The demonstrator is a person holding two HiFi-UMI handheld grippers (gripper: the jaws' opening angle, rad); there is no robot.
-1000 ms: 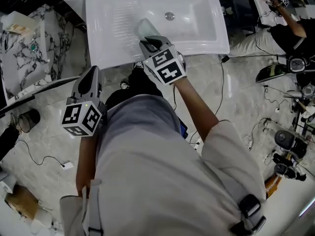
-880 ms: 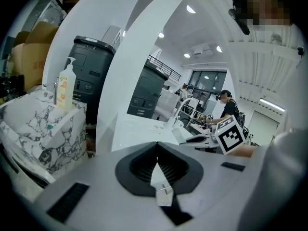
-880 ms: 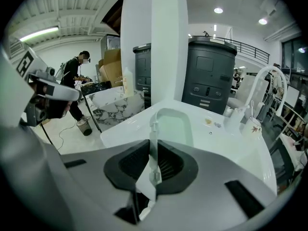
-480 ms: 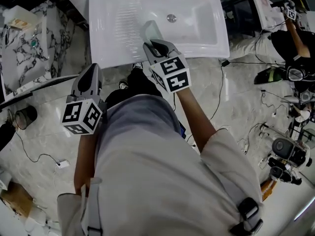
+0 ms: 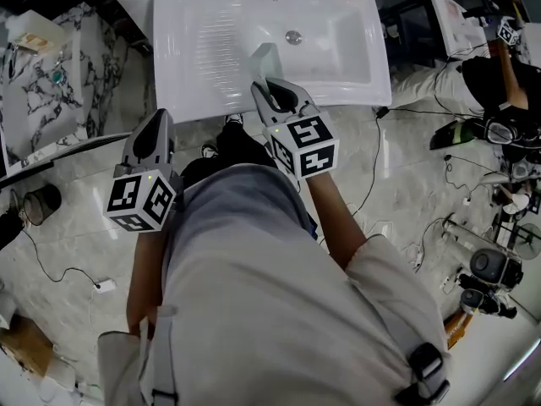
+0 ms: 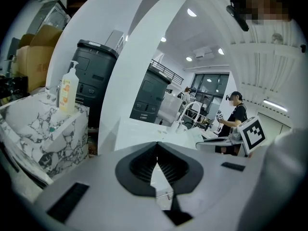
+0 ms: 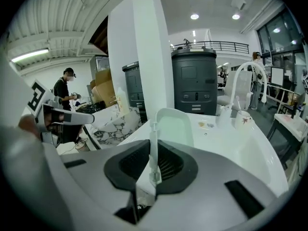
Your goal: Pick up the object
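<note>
A pale green translucent plastic object (image 5: 265, 58) with a white rim hangs over the front edge of the white sink (image 5: 194, 24). My right gripper (image 5: 272, 91) is shut on its near rim. In the right gripper view the object (image 7: 175, 126) stands upright past the jaws, its thin white edge pinched in my right gripper (image 7: 154, 170). My left gripper (image 5: 156, 129) hangs lower left, by the person's waist above the floor, apart from the sink. In its own view my left gripper (image 6: 158, 165) is shut with nothing between the pads.
The sink has a drain (image 5: 293, 36) and a faucet (image 7: 250, 81) with cups (image 7: 243, 119) beside it. A marble counter (image 5: 42, 83) with a soap bottle (image 6: 69, 88) stands at left. Cables (image 5: 376, 167) cross the floor. Another person (image 5: 499, 49) and equipment are at right.
My right gripper has drawn back from the sink basin toward the person and a little right, carrying the pale green object with it. The left gripper has stayed where it was.
</note>
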